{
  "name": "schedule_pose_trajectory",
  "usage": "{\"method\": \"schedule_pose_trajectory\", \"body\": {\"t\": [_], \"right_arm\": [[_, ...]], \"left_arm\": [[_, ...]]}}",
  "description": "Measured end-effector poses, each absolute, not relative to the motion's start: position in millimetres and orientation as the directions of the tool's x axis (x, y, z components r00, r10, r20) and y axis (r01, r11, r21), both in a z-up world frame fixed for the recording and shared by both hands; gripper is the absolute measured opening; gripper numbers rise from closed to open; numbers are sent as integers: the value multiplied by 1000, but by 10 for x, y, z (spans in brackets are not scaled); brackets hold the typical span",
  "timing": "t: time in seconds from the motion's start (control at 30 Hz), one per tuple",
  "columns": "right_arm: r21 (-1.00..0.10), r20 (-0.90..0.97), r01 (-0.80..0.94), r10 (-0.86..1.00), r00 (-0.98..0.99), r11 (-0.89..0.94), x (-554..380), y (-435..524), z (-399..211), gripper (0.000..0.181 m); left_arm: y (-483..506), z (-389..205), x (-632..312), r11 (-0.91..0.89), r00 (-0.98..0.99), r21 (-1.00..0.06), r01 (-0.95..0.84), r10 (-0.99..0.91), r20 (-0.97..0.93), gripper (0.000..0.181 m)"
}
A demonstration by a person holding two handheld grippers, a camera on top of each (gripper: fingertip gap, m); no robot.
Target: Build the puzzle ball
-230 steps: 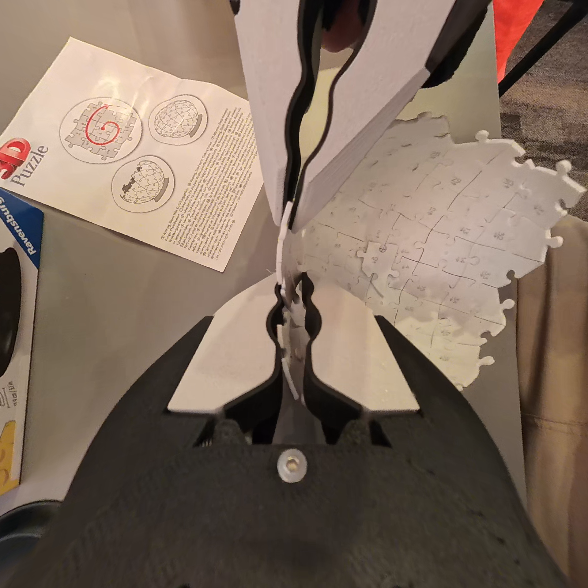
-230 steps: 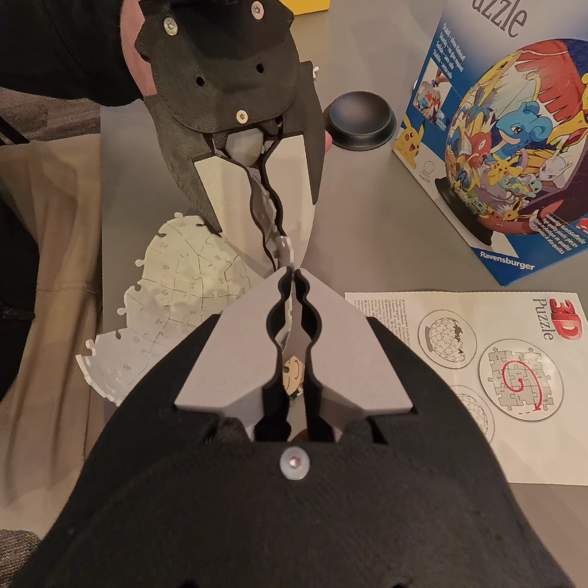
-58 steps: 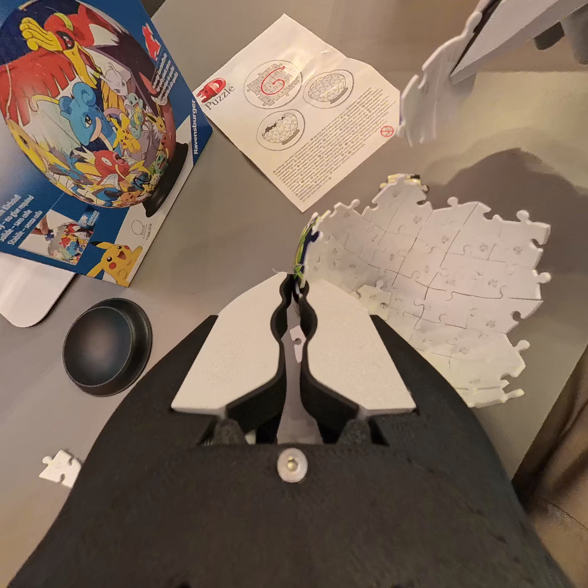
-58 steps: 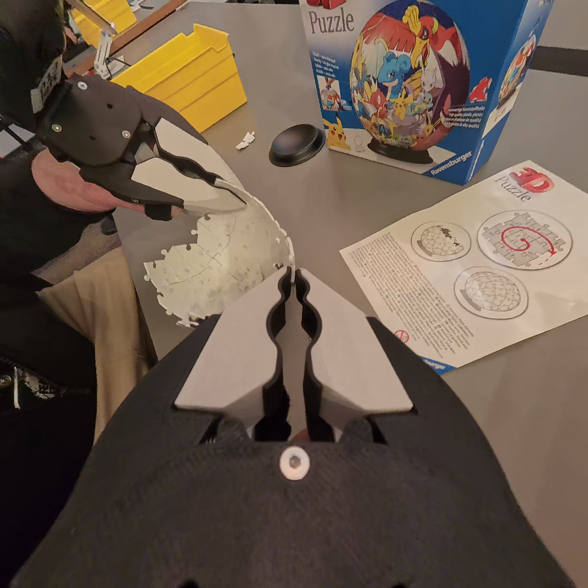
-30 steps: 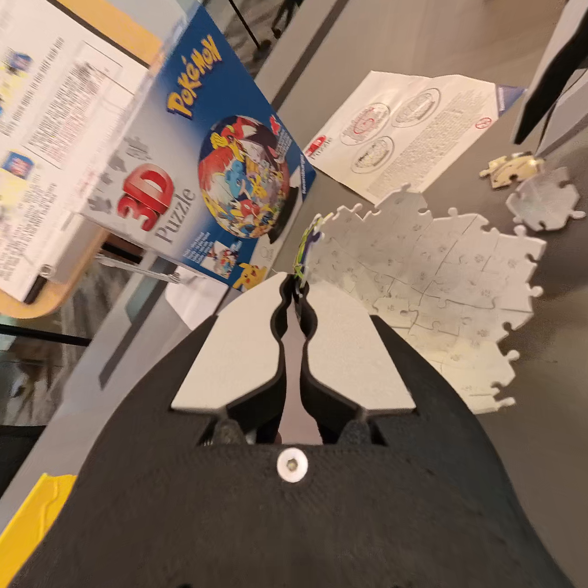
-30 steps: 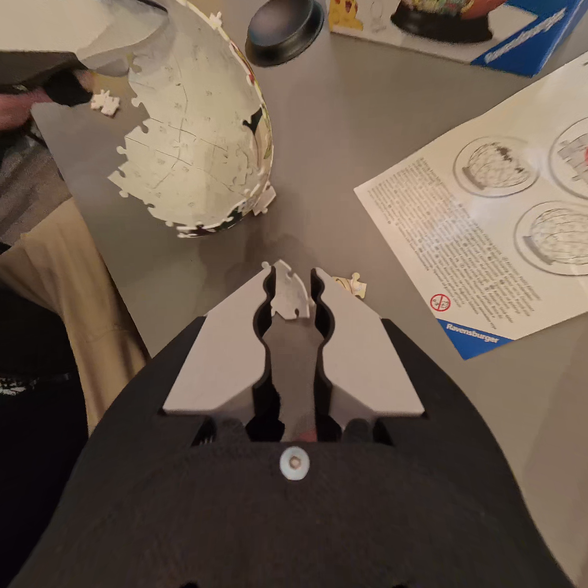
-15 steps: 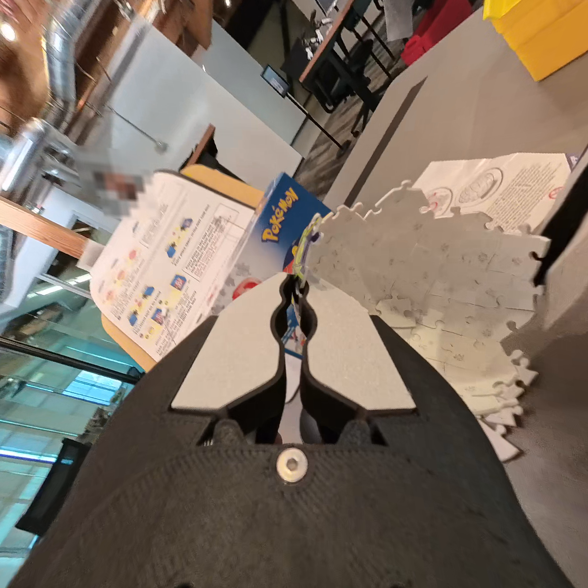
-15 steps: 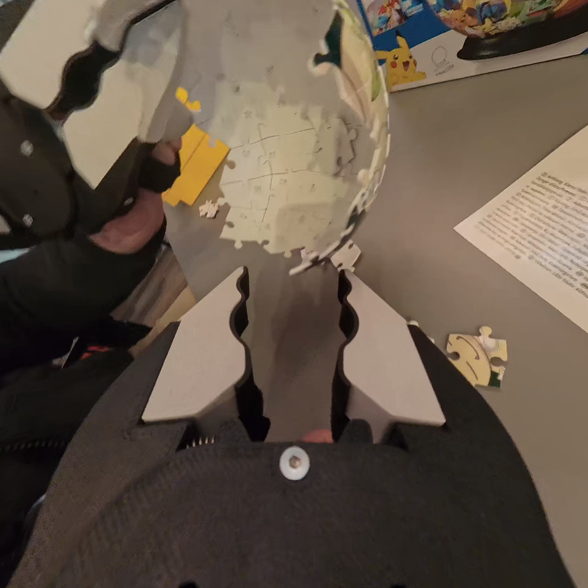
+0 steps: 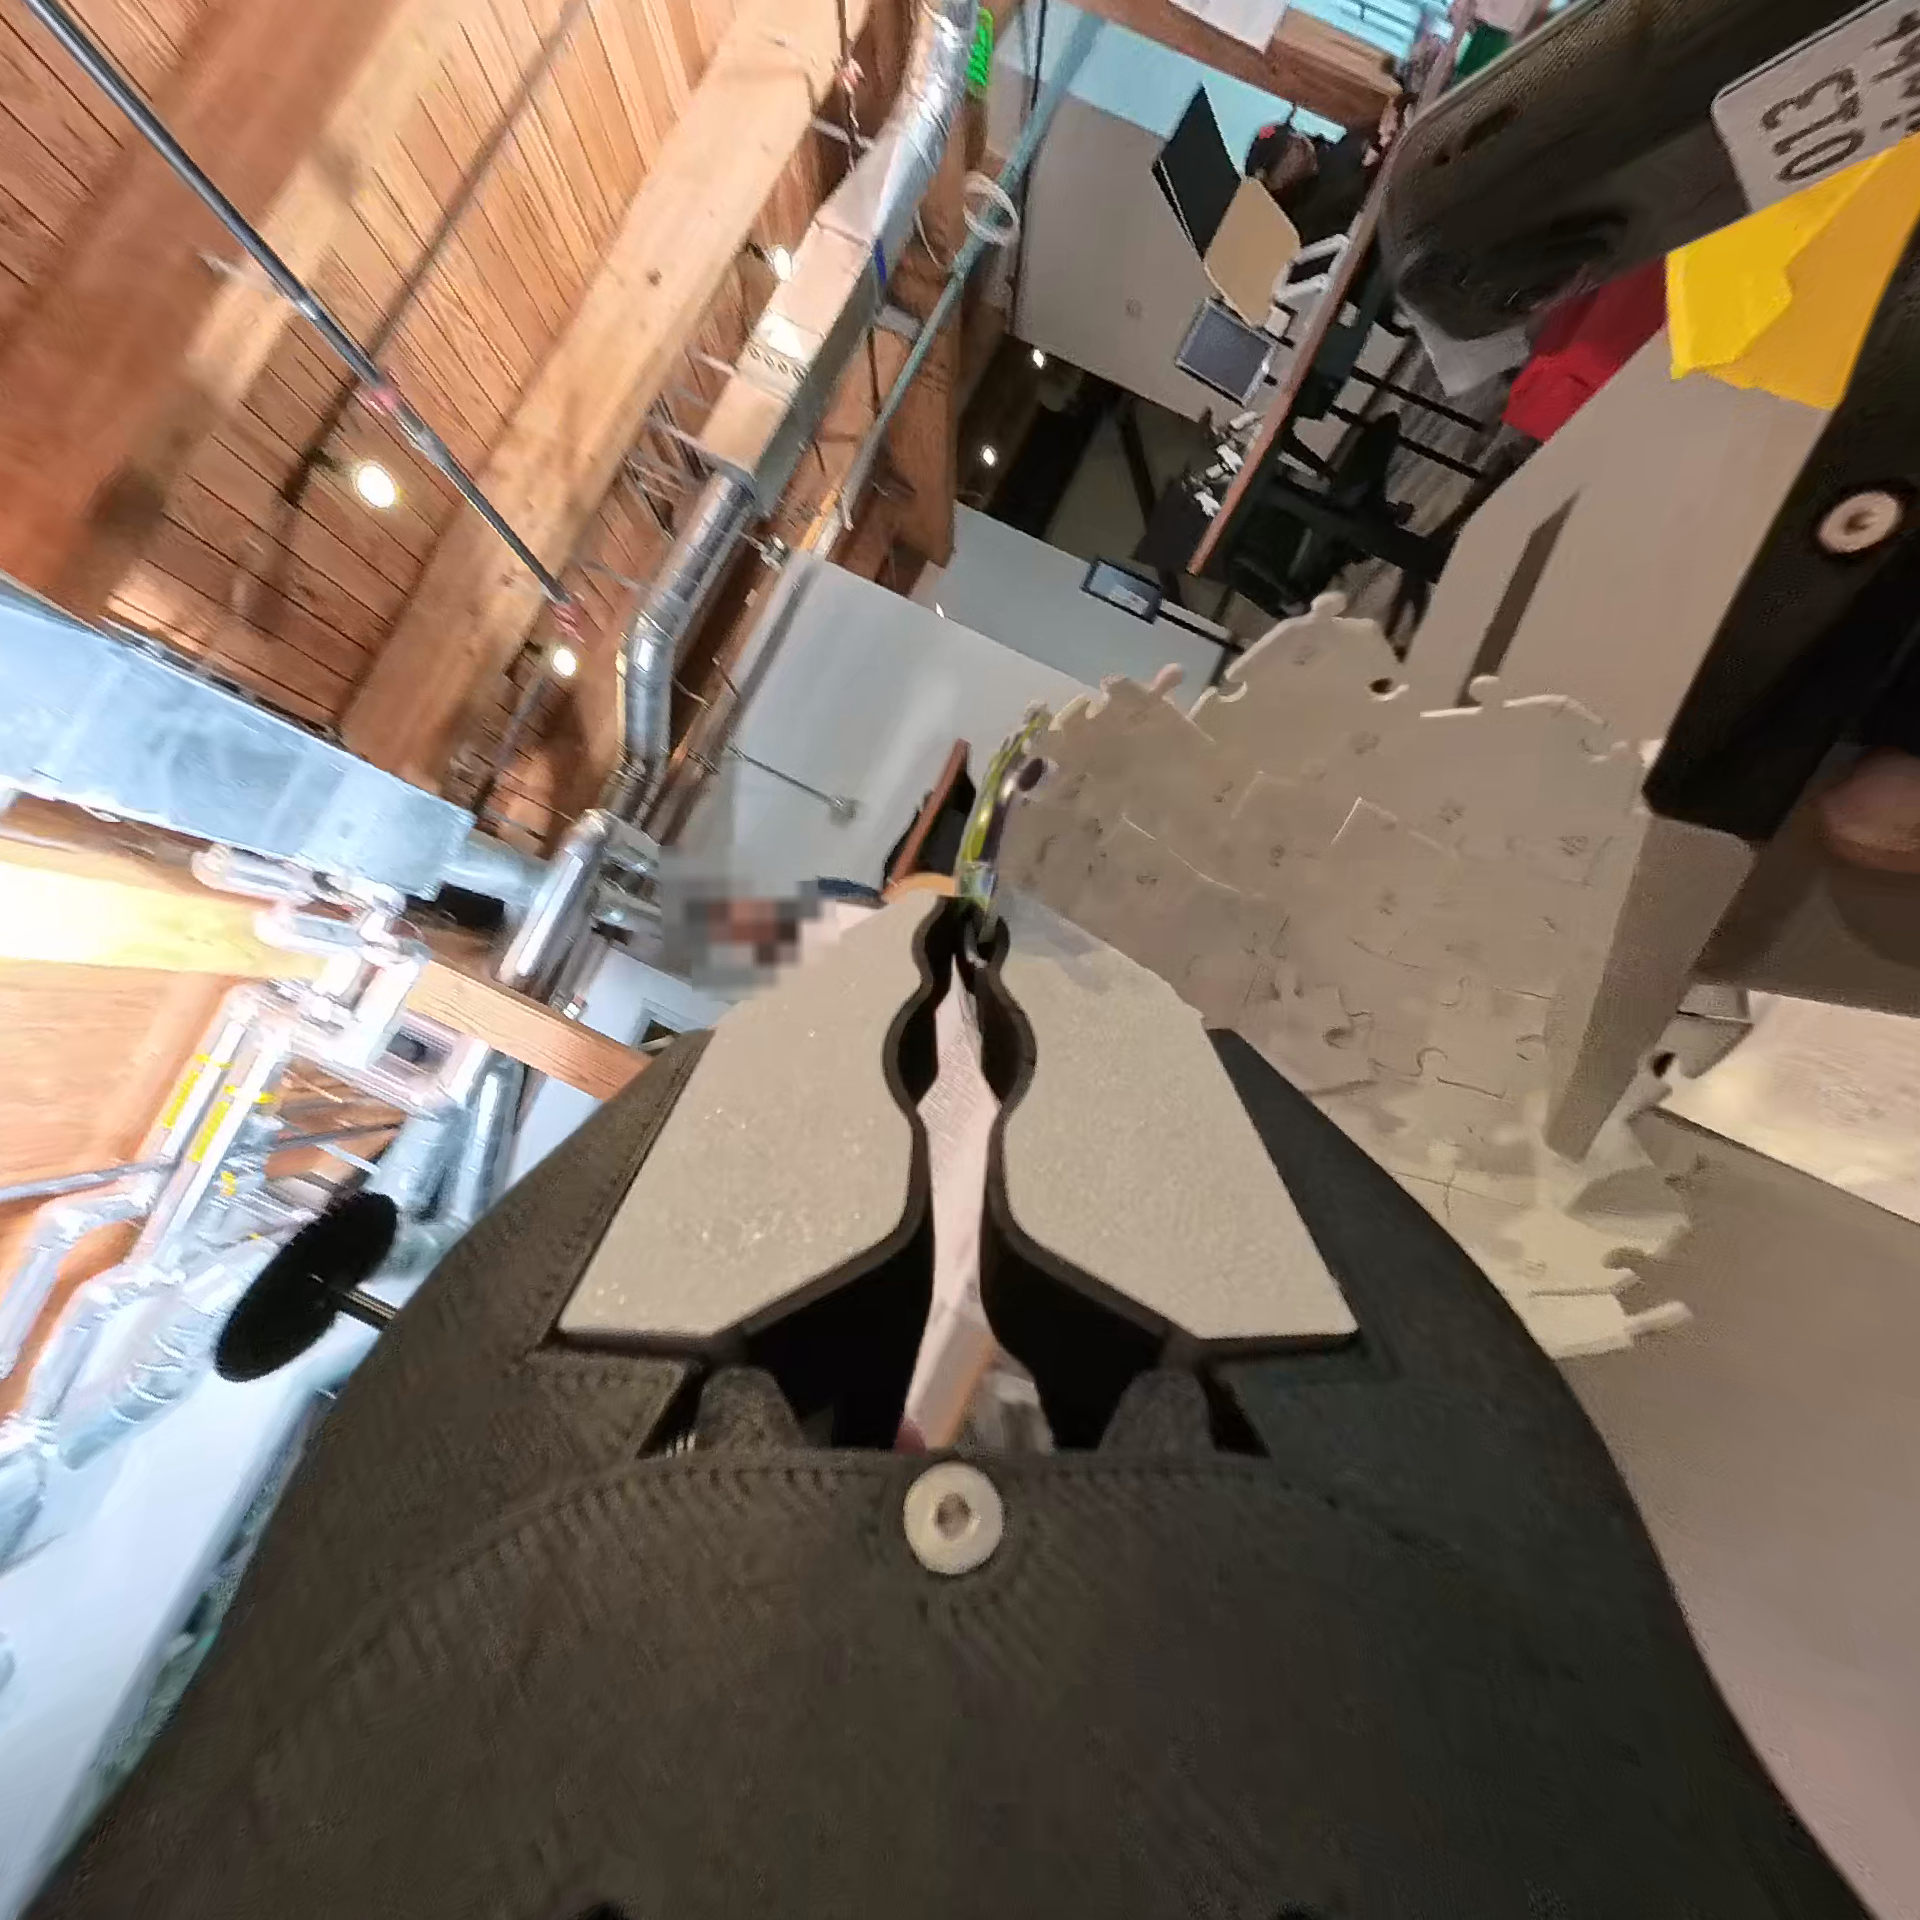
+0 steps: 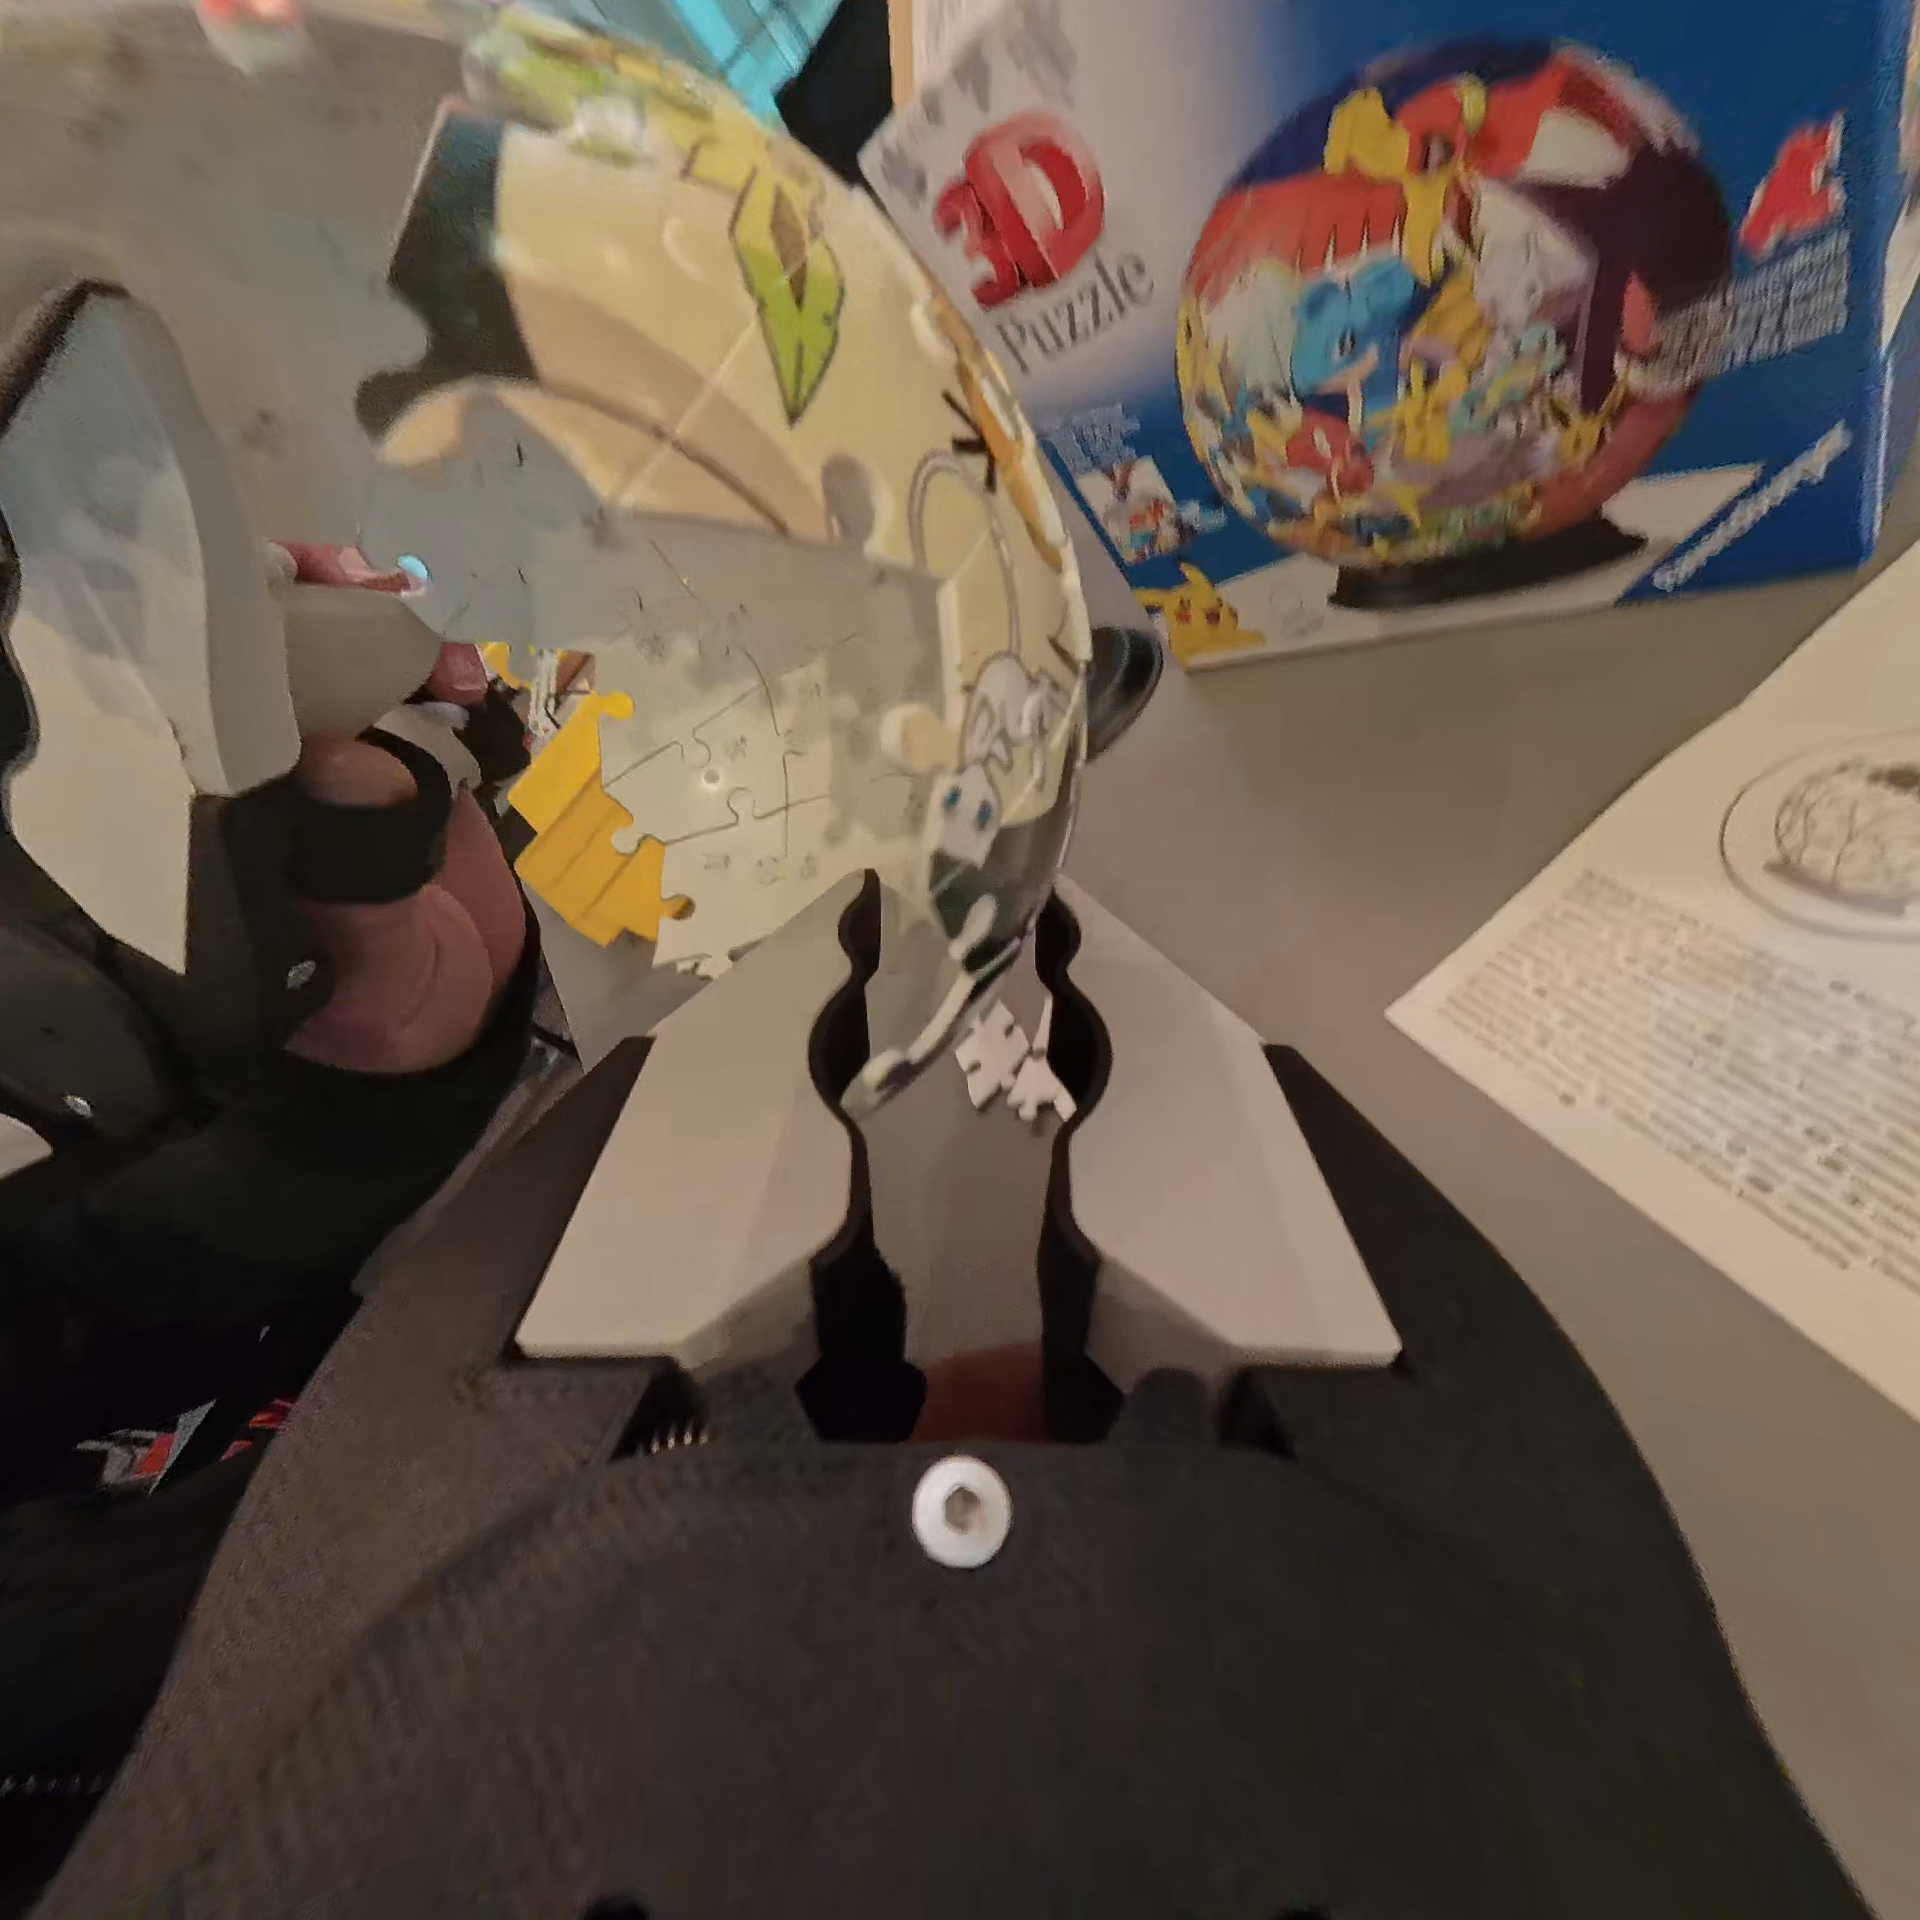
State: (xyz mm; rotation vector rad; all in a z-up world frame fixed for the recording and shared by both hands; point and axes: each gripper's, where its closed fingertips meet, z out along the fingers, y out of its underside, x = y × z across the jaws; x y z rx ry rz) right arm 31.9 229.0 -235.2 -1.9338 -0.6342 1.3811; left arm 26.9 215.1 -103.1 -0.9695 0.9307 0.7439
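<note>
The partly built puzzle ball shell (image 9: 1351, 883) is a curved white cap of joined pieces, printed on its outer side (image 10: 748, 343). My left gripper (image 9: 961, 914) is shut on the shell's rim and holds it tilted up off the grey table (image 10: 1299, 831). It also shows in the right wrist view (image 10: 156, 582), at the left. My right gripper (image 10: 956, 904) is open, and its jaws straddle the shell's lower rim without pinching it. One of its fingers (image 9: 1621, 987) shows against the shell's inner side. A loose white piece (image 10: 1013, 1060) lies on the table between the right jaws.
The blue puzzle box (image 10: 1455, 312) stands behind the shell. The black ball stand (image 10: 1127, 675) peeks out by the shell. The instruction sheet (image 10: 1683, 987) lies at the right. A person's gloved hand (image 10: 395, 883) holds the left gripper. A yellow bin (image 10: 582, 831) shows past the shell. Across from one pair of fingers to the other is roughly 12 cm. The loose white piece (image 10: 1013, 1060) is about 12 cm from my right fingertips.
My left gripper has raised and tilted the shell. My right gripper let a loose piece go onto the table, opened, and moved up to the shell's lower rim, its jaws now narrower.
</note>
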Motion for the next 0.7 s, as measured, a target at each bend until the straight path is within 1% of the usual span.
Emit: {"method": "schedule_pose_trajectory", "body": {"t": [0.07,0.13,0.4,0.57,0.7], "right_arm": [[-782,-596,-20,738,317,-623,310,2363,-2218,29],[-815,-560,-46,765,320,-577,315,2443,-2075,27],[-871,-488,-97,821,297,-482,281,2650,-1713,26],[-883,-462,-70,833,305,-465,246,2724,-1686,27],[-872,-470,-1,835,288,-490,203,2636,-1813,36]], "left_arm": [[2119,-914,310,425,397,-295,-856,173,-901,2],[2115,-830,327,443,383,-264,-857,205,-901,2],[2145,-550,347,493,338,-145,-858,330,-881,2],[2251,-510,287,476,336,-151,-866,329,-883,2],[2290,-556,109,434,361,-222,-873,270,-893,2]]}}
